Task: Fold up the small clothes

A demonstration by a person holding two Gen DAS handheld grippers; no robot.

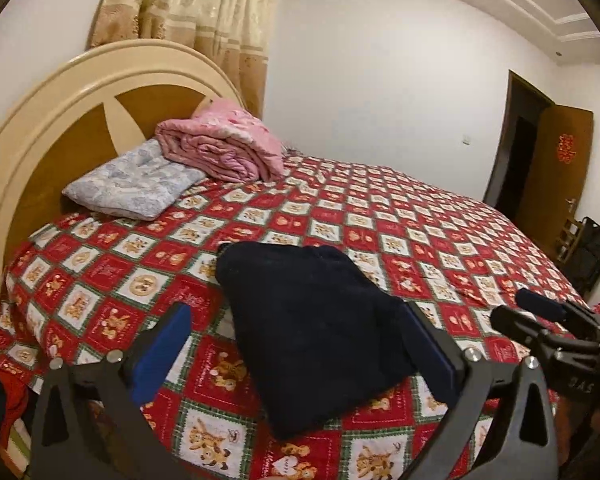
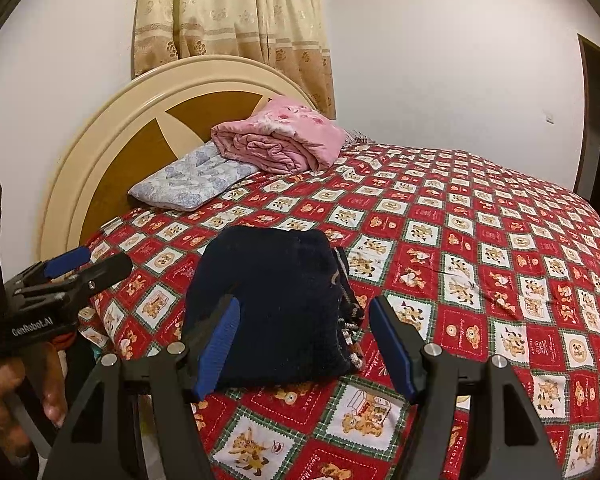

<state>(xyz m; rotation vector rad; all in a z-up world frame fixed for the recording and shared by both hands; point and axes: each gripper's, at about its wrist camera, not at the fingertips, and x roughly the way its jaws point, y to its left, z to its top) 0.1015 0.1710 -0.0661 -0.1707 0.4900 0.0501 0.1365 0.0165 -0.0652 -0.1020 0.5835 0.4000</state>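
A dark navy garment (image 1: pixel 316 328) lies folded into a compact rectangle on the red patterned bedspread (image 1: pixel 380 216) near the bed's front edge. It also shows in the right wrist view (image 2: pixel 276 304), with a striped knit edge on its right side. My left gripper (image 1: pixel 300 348) is open, its blue pads on either side of the garment's near part, a little above it. My right gripper (image 2: pixel 304 340) is open too, held just in front of the garment. Each gripper shows in the other's view, the right one (image 1: pixel 540 312) and the left one (image 2: pixel 76 268).
A pale blue pillow (image 1: pixel 136 184) and a folded pink quilt (image 1: pixel 228 144) lie by the round headboard (image 1: pixel 60 120). Curtains hang behind. A brown door (image 1: pixel 560 168) stands open at the far right, with a dark bag (image 1: pixel 588 252) beside it.
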